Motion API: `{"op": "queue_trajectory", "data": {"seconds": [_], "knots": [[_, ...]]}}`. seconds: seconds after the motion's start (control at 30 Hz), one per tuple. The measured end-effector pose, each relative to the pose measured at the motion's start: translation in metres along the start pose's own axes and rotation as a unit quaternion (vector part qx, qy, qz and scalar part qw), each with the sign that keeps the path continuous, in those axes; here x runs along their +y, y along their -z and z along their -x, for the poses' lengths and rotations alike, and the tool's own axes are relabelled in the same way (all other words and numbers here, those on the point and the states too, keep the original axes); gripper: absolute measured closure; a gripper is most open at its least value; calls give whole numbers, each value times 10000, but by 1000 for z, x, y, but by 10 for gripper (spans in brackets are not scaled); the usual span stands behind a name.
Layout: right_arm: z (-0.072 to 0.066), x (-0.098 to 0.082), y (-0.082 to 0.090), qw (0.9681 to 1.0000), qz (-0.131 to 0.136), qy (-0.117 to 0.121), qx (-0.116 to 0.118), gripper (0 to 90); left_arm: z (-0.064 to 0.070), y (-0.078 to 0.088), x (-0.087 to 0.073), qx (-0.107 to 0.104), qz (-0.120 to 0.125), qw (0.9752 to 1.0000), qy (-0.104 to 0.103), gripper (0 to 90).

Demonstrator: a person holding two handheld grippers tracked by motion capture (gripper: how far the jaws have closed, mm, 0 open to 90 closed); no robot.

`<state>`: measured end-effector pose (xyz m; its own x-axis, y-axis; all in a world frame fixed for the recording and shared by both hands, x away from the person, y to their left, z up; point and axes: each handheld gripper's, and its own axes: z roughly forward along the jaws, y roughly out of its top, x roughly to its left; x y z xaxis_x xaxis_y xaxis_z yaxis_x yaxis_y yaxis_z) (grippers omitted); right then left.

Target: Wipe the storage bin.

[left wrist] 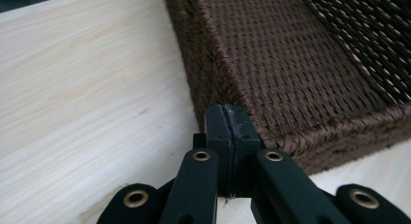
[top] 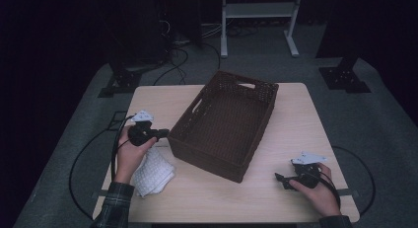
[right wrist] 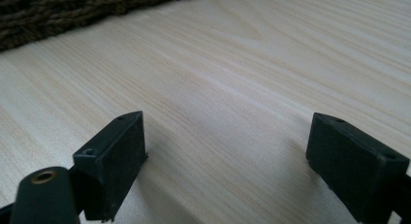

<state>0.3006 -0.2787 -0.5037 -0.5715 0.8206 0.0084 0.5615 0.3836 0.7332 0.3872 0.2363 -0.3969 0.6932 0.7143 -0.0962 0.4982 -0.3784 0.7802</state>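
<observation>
A dark brown woven basket [top: 223, 123] stands in the middle of the pale wooden table [top: 291, 119]. A white dotted cloth [top: 154, 171] lies folded at the front left, under the person's left forearm. My left gripper [top: 165, 133] is shut with nothing between its jaws, its tip close to the basket's left front corner [left wrist: 213, 88]. My right gripper [top: 280, 178] rests low over the table at the front right, jaws wide open and empty, with bare wood [right wrist: 228, 112] between them and the basket's base [right wrist: 58, 15] beyond.
The basket's tall walls block the table's centre. Bare wood lies to the right of the basket and along the front edge. On the floor beyond the table are cables, black stand bases [top: 344, 79] and a white frame [top: 259, 20].
</observation>
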Motion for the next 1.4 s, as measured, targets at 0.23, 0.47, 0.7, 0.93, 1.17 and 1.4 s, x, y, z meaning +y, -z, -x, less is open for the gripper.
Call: {"op": "queue_trajectory", "data": {"seconds": [0.23,0.47,0.7,0.93,1.17,1.4], "knots": [[0,0,0,10000,0,0,-1,132,18,-1,0,-254,-58,9996,-122,891],[0,0,0,10000,-1,-4,-1,132,35,-5,2,-470,-109,9985,-261,887],[0,0,0,10000,-1,-8,1,132,49,-11,3,-674,-151,9969,-373,882],[0,0,0,10000,2,-7,2,132,57,-19,3,-870,-223,9951,-418,880],[0,0,0,10000,2,-6,2,132,64,-24,4,-924,-312,9939,-516,877],[0,0,0,10000,1,-5,2,132,62,-19,0,-838,-326,9948,-483,848]]}}
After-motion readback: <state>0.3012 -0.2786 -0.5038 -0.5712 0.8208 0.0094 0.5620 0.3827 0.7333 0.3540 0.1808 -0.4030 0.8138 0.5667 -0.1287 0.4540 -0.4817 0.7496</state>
